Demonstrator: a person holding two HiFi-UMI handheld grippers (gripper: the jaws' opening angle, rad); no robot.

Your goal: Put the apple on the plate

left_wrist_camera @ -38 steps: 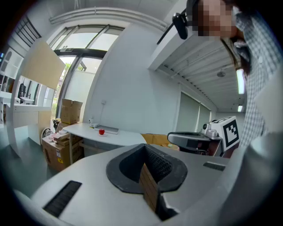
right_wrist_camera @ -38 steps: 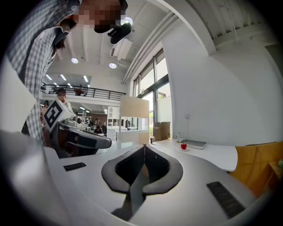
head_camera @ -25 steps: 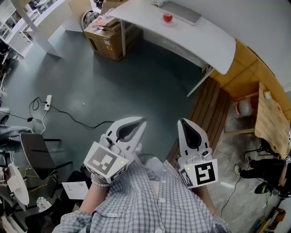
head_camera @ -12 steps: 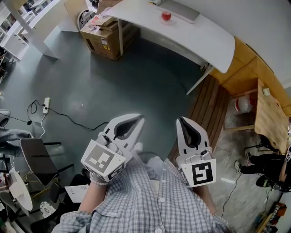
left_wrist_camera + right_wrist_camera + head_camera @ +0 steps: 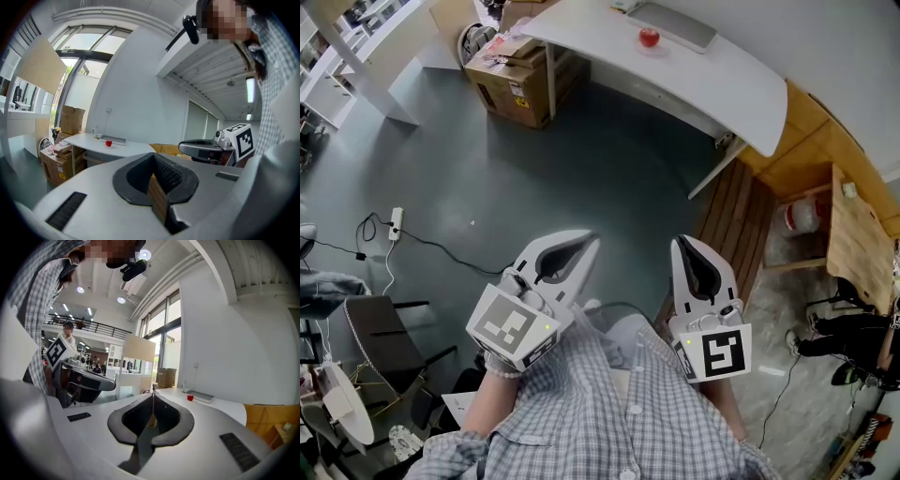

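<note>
A red apple [image 5: 649,37] sits far off on a long white table [image 5: 712,80], on what looks like a small pale plate [image 5: 650,48]. Both grippers are held close to the person's chest, well short of the table. My left gripper [image 5: 592,240] is shut with nothing between its jaws, and my right gripper [image 5: 679,242] is the same. In the left gripper view the apple [image 5: 108,143] is a small dot beyond the closed tips of the left gripper [image 5: 154,156]. The right gripper view has the apple [image 5: 190,398] to the right of the right gripper [image 5: 153,391].
A flat grey laptop-like slab [image 5: 680,26] lies behind the apple. Cardboard boxes [image 5: 520,70] stand under the table's left end. On the grey floor lie a power strip and cable [image 5: 394,225]. A wooden platform [image 5: 741,216] is at the right, a chair [image 5: 389,328] at the left.
The head view has shifted slightly. Both grippers stay shut near the chest, almost where they were. The apple has not moved on the table.
</note>
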